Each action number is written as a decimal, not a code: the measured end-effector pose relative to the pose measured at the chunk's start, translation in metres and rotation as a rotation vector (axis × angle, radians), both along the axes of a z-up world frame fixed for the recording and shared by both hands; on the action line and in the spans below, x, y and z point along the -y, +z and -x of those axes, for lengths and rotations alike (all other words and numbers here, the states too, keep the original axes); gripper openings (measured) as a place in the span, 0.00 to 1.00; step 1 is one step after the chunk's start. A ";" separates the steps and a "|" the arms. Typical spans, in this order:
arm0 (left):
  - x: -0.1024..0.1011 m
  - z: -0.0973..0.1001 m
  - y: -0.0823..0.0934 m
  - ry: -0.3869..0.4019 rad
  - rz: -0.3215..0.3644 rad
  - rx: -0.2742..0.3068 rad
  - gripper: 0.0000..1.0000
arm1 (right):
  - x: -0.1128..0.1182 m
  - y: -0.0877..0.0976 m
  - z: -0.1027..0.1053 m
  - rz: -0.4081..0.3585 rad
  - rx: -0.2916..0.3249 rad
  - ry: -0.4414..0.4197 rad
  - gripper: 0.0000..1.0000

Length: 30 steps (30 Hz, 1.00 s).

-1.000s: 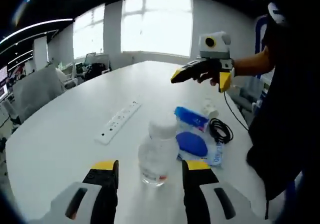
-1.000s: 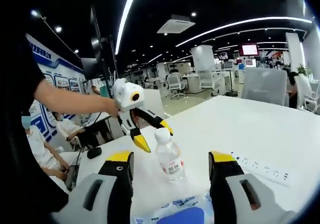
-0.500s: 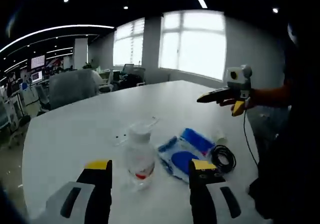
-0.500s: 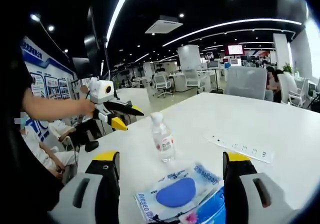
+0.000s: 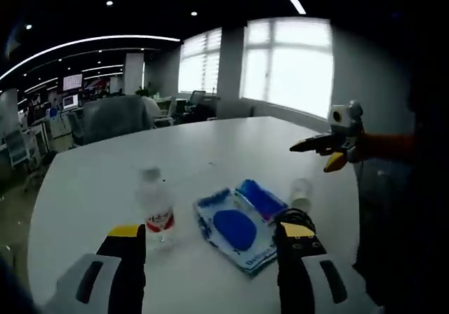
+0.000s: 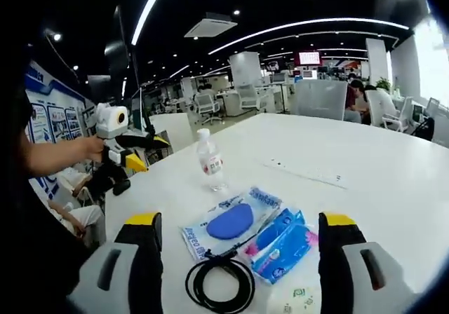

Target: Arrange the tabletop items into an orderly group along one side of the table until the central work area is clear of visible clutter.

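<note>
Left gripper (image 5: 210, 240) open and empty, bottle (image 5: 158, 205) just ahead, right gripper (image 6: 238, 233) open above coiled cable (image 6: 219, 286)

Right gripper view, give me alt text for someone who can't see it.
A white table holds a water bottle, a wet wipes pack, a blue tissue pack, a coiled black cable and a power strip. The right tongs stand open in front; the left tongs hover at the left edge, in an open office.
</note>
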<state>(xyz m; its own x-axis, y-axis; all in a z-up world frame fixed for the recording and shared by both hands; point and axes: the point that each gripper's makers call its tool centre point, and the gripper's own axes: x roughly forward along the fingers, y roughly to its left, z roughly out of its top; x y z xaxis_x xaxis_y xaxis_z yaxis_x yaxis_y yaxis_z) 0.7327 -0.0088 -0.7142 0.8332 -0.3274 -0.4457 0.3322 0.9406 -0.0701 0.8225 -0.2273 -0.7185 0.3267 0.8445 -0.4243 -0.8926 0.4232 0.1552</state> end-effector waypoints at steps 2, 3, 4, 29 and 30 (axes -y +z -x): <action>0.008 0.006 -0.002 0.009 0.000 -0.004 0.77 | 0.016 -0.003 0.003 0.004 -0.002 -0.029 0.90; 0.010 0.008 -0.003 0.017 0.002 -0.005 0.78 | 0.021 -0.005 0.004 0.006 -0.001 -0.041 0.91; 0.012 0.010 -0.004 0.023 -0.001 -0.005 0.79 | 0.030 -0.007 0.006 0.013 0.001 -0.060 0.91; 0.060 0.055 -0.002 0.092 0.007 0.011 1.00 | 0.105 -0.022 0.050 0.067 0.005 -0.178 0.99; 0.060 0.057 -0.002 0.092 0.005 0.011 1.00 | 0.106 -0.022 0.051 0.066 0.003 -0.181 0.99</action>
